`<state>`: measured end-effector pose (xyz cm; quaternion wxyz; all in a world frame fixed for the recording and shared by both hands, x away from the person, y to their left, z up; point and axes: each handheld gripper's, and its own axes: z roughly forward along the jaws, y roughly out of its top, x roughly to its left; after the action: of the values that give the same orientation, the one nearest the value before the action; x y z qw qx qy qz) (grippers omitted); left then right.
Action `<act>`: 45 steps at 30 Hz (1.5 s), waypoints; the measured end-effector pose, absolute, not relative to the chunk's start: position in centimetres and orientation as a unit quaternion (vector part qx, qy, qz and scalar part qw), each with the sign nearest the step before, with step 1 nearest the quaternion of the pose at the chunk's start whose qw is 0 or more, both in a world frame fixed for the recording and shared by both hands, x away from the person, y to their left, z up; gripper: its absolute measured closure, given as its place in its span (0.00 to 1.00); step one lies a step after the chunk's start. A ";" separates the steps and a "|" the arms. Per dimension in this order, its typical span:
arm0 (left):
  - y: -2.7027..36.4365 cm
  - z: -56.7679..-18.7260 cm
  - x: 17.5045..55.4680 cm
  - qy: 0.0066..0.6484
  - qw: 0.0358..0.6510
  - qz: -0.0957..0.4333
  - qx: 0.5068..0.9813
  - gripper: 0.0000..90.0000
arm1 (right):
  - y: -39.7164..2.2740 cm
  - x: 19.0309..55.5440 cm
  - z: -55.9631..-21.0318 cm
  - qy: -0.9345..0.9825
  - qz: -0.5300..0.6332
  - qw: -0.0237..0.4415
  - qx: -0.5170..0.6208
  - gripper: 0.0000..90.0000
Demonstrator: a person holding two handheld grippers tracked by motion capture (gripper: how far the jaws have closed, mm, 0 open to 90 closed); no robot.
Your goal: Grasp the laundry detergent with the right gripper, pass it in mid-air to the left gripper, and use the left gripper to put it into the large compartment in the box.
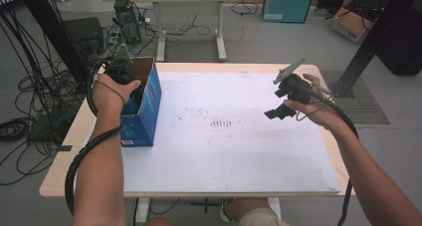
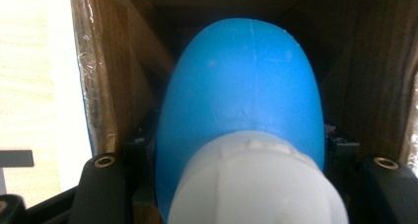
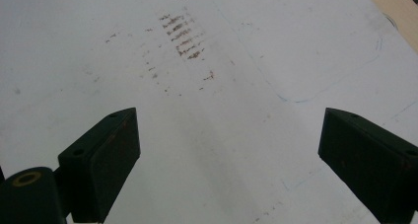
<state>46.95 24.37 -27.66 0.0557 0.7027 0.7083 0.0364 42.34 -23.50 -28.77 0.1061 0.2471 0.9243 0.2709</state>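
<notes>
Right gripper (image 3: 229, 157): two black fingers (image 3: 106, 160) rising from the lower corners, set wide apart, nothing between them. Beneath: white sheet (image 3: 207, 135) covering the counter (image 3: 394, 7), whose pale wood shows at the upper right corner. Sheet bears a patch of brown smudged marks (image 3: 182, 36) and a faint blue curved outline (image 3: 315, 81).

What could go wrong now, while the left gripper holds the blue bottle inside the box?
The blue bottle sits close to the cardboard walls of the box, so it might catch on the rim or drag the box along. The left gripper grips a smooth, rounded body, which may slip. The right gripper is open above the table, not steadying the box.
</notes>
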 end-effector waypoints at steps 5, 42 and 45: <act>24.3 -27.7 47.0 0.708 0.054 0.036 0.703 0.41 | -23.3 42.4 -28.5 0.925 0.273 0.110 0.241 0.10; 24.3 -27.7 46.9 0.706 0.052 0.035 0.706 0.41 | -23.7 42.6 -27.9 0.930 0.262 0.113 0.233 0.10; 24.2 -27.7 46.9 0.706 0.051 0.035 0.706 0.41 | -23.6 42.5 -28.0 0.927 0.266 0.114 0.238 0.10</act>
<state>46.93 24.24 -27.66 0.0509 0.7057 0.7058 0.0351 42.50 -23.60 -28.04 0.1142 0.2376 0.9272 0.2661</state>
